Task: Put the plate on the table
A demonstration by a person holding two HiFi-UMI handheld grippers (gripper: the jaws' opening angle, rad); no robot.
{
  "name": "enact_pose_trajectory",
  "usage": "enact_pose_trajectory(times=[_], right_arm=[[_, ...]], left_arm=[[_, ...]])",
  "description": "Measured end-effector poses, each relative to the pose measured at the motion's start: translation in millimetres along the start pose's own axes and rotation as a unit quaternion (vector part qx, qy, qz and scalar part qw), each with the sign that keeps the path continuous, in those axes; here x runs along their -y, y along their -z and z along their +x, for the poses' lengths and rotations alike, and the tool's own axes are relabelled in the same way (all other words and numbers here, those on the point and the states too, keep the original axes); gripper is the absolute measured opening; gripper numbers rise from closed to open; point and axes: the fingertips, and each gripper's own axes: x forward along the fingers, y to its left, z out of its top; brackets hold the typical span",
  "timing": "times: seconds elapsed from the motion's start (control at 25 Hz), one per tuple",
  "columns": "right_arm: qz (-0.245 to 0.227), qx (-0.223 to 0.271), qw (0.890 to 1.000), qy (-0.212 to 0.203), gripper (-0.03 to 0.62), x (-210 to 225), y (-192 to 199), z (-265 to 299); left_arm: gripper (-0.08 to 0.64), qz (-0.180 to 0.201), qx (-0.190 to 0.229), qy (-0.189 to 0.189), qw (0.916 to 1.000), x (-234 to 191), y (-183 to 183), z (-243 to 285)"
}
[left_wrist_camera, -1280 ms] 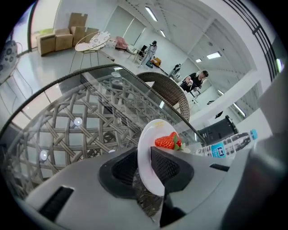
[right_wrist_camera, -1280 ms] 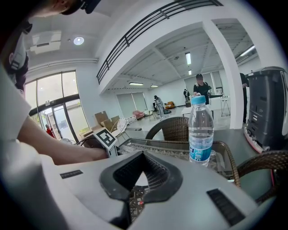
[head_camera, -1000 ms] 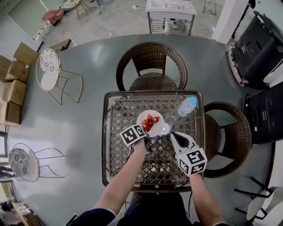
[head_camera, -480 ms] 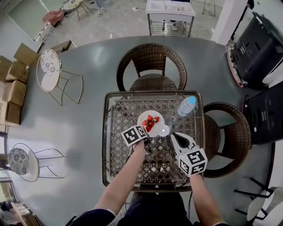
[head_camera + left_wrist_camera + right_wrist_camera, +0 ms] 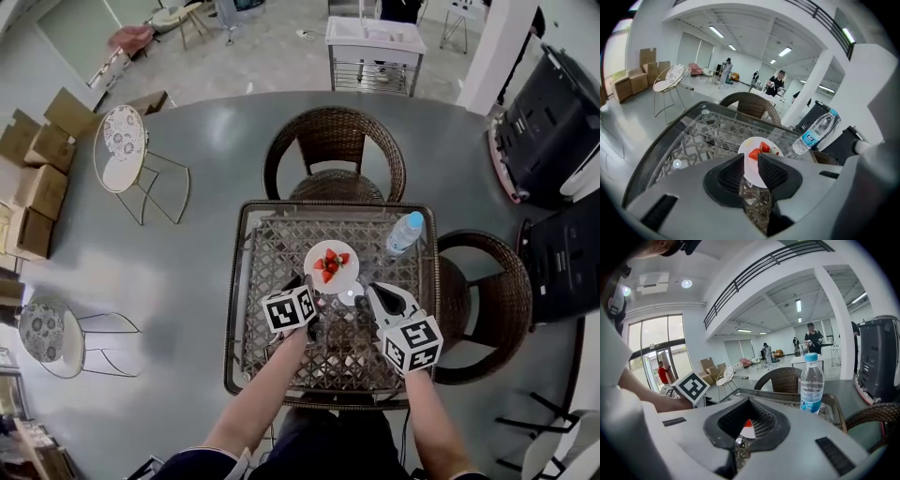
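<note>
A white plate [image 5: 331, 265] with cut strawberries lies flat on the glass-topped wicker table [image 5: 239, 281]. My left gripper [image 5: 312, 289] hovers just short of the plate's near rim. In the left gripper view the plate [image 5: 757, 152] shows through the narrow gap of the left gripper [image 5: 750, 159], which is open and holds nothing. My right gripper [image 5: 373, 292] sits to the right of the plate, above the table. In its own view the right gripper [image 5: 747, 401] has its tips together, shut on nothing, with a bit of the plate [image 5: 749, 431] showing behind the jaws.
A water bottle [image 5: 403, 232] stands at the table's far right, also seen as the bottle [image 5: 815, 133] and the bottle [image 5: 812, 383]. Wicker chairs stand behind [image 5: 335, 141] and to the right [image 5: 492, 295] of the table. A round metal chair [image 5: 122, 150] is off left.
The left gripper has drawn back a little from the plate's rim, and the plate stays flat on the table. The head view has shifted slightly. The right gripper has hardly moved.
</note>
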Motion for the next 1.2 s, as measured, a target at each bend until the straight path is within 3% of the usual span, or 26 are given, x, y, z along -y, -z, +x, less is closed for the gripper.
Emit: enact_pose_trajectory(times=[0.16, 0.36, 0.6, 0.68, 0.84, 1.2], right_arm=[[-0.005, 0.007, 1.000, -0.006, 0.005, -9.1, -8.9, -2.4], [-0.015, 0.020, 1.000, -0.016, 0.005, -25.0, -24.6, -4.1], [-0.028, 0.042, 0.998, -0.023, 0.005, -43.2, -45.1, -5.9], [-0.030, 0.049, 0.998, -0.024, 0.005, -48.3, -50.8, -8.1], [-0.027, 0.065, 0.997, -0.023, 0.005, -53.3, -62.2, -14.8], [-0.039, 0.089, 0.995, -0.025, 0.005, -65.5, -80.7, -32.3]], left_arm=[[0.091, 0.068, 0.041, 0.051, 0.9955, 23.4, -13.8, -30.0], [0.089, 0.144, 0.093, 0.096, 0.9805, 51.4, -35.6, -70.6], [0.086, 0.199, 0.119, 0.143, 0.9622, 78.1, -44.6, -108.7], [0.045, 0.216, 0.132, 0.147, 0.9562, 83.6, -46.3, -121.2], [0.009, 0.233, 0.151, 0.159, 0.9475, 96.6, -50.1, -140.2], [0.008, 0.235, 0.181, 0.207, 0.9325, 123.2, -57.2, -170.6]])
